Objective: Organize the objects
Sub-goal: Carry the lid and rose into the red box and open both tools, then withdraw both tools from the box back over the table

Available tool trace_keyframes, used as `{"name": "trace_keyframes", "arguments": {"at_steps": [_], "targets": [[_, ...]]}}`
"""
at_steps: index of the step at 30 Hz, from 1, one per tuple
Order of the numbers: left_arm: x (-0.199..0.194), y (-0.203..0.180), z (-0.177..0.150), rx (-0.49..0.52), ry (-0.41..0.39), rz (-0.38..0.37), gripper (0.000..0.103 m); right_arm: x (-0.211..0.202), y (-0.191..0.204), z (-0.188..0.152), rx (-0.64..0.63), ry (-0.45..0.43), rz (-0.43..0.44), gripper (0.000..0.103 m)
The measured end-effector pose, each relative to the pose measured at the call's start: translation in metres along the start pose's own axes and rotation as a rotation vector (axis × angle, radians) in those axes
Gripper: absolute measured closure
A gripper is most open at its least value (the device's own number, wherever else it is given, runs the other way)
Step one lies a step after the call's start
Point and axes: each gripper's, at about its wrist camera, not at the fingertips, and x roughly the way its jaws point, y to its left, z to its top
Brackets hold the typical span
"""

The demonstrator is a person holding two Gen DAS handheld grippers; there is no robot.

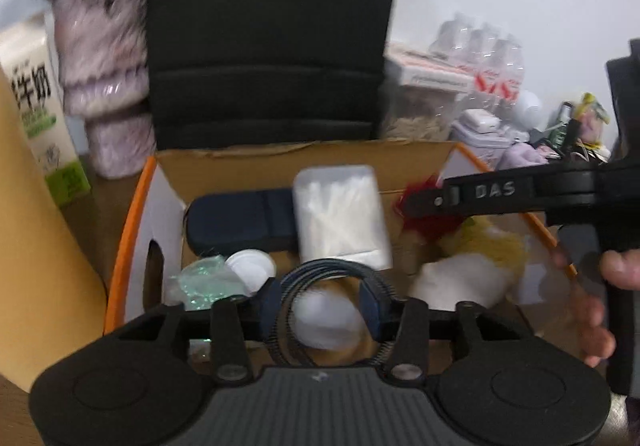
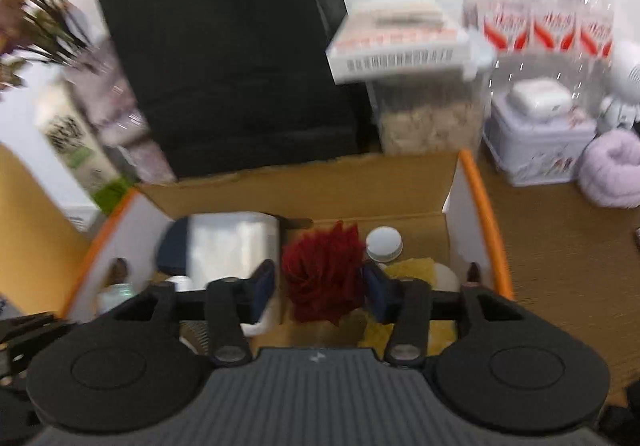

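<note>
An open cardboard box [image 1: 280,157] with orange-edged flaps holds a dark blue case [image 1: 240,221], a clear packet of cotton swabs [image 1: 340,213], a white cap [image 1: 250,270] and a green wrapper [image 1: 204,278]. My left gripper [image 1: 324,298] is shut on a black coiled spring ring [image 1: 332,278] above the box. My right gripper [image 2: 320,286] is shut on a red flower [image 2: 320,274] over the box [image 2: 304,181]; it also shows in the left wrist view [image 1: 424,205]. A white bottle cap [image 2: 384,242] and yellow items [image 2: 412,270] lie beside it.
A black chair back [image 1: 272,33] stands behind the box. A milk carton [image 1: 40,117] and vase [image 1: 100,65] are on the left. A clear container [image 2: 432,117], water bottles [image 2: 540,13], a tin [image 2: 536,141] and a lilac towel [image 2: 612,169] are on the right.
</note>
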Motion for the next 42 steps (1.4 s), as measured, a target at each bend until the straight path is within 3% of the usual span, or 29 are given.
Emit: {"name": "trace_keyframes", "arguments": {"at_steps": [1,3,8,13,15,17,21,25,27,31,37,42], "targets": [[0.001,0.004,-0.001,-0.007,0.002,-0.005,0.049,0.005,0.001,-0.002,-0.005,-0.004,-0.002,0.033],[-0.001,0.009,-0.003,-0.007,-0.005,-0.007,0.043,0.003,0.003,-0.005,-0.015,-0.032,0.006,0.022],[-0.025,0.012,0.002,0.002,-0.052,0.012,0.037,-0.024,0.007,0.001,-0.054,-0.09,-0.024,0.021],[-0.069,0.003,-0.006,0.005,-0.092,0.069,0.03,-0.081,0.016,-0.015,-0.106,-0.144,-0.029,0.017],[-0.094,-0.003,-0.022,0.031,-0.099,0.075,0.024,-0.111,0.022,-0.033,-0.152,-0.179,-0.039,0.01],[-0.123,-0.01,-0.045,0.051,-0.116,0.061,0.024,-0.14,0.027,-0.057,-0.193,-0.207,-0.037,0.007],[-0.184,-0.023,-0.097,0.056,-0.174,0.002,0.019,-0.202,0.04,-0.13,-0.257,-0.236,0.005,0.0],[-0.247,-0.039,-0.166,0.101,-0.261,-0.017,0.01,-0.257,0.049,-0.212,-0.252,-0.281,0.033,0.0],[-0.272,-0.043,-0.199,0.105,-0.279,0.0,0.009,-0.276,0.051,-0.247,-0.237,-0.264,0.025,0.0],[-0.305,-0.05,-0.25,0.143,-0.284,0.065,0.009,-0.318,0.051,-0.302,-0.205,-0.146,0.066,0.0],[-0.314,-0.044,-0.285,0.12,-0.234,0.093,0.007,-0.37,0.052,-0.326,-0.278,-0.196,-0.007,0.0],[-0.303,-0.04,-0.279,0.054,-0.24,0.106,0.008,-0.341,0.048,-0.322,-0.24,-0.189,-0.057,0.0]]}}
